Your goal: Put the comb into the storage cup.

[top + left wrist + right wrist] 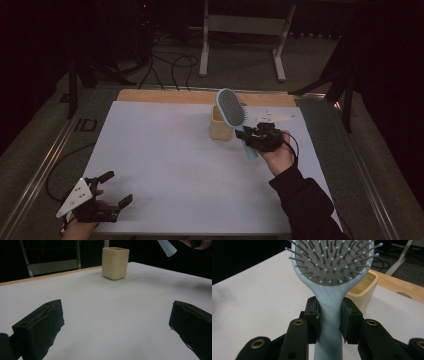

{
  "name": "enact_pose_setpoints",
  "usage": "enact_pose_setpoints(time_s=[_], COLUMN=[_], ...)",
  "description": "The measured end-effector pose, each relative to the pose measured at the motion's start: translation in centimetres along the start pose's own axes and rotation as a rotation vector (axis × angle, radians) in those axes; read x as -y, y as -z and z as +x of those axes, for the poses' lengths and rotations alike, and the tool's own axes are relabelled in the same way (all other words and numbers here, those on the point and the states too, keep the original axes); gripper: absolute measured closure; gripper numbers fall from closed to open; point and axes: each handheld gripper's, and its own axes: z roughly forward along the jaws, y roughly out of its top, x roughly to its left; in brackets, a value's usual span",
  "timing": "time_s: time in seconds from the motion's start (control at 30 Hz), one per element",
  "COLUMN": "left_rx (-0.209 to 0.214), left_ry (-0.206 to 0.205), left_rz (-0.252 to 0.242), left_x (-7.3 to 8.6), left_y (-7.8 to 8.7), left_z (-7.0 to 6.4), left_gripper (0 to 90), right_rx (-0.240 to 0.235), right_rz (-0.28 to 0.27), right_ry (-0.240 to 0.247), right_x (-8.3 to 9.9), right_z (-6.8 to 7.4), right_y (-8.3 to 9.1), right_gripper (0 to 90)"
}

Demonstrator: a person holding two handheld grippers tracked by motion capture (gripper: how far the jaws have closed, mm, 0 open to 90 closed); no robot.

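Nearest the person, at the front left corner of the white surface point(165, 165), the left hand-held gripper point(116, 189) rests low with its jaws spread wide and nothing between them. In the left gripper view the two black jaws stand far apart over bare white surface, with the cream cup point(115, 263) well beyond them.

Farther in, on the right side, the right hand-held gripper point(248, 135) is raised above the surface and pinches the handle of a light blue hairbrush point(231, 111). The right gripper view shows both pads pressed against the handle just below the brush head, bristles facing the camera. In the high view the brush tilts, its head up and toward the far side, its handle end pointing down toward the person.

Just behind the brush head stands the cream cup point(219, 129), upright and open-topped, near the far edge of the surface.
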Motion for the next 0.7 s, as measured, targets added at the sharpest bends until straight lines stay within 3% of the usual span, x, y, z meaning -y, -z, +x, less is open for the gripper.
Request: enact_pose_setpoints(time_s=[0.7], left_rx=[-0.001], left_ry=[0.004], left_rz=[0.001], left_x=[0.1], left_y=[0.1], left_z=[0.0], left_gripper=[0.0], right_rx=[0.009], right_rz=[-0.142], right_ry=[-0.027], right_x=[-2.8], right_z=[-0.9], right_y=[-0.9], right_gripper=[70.4])
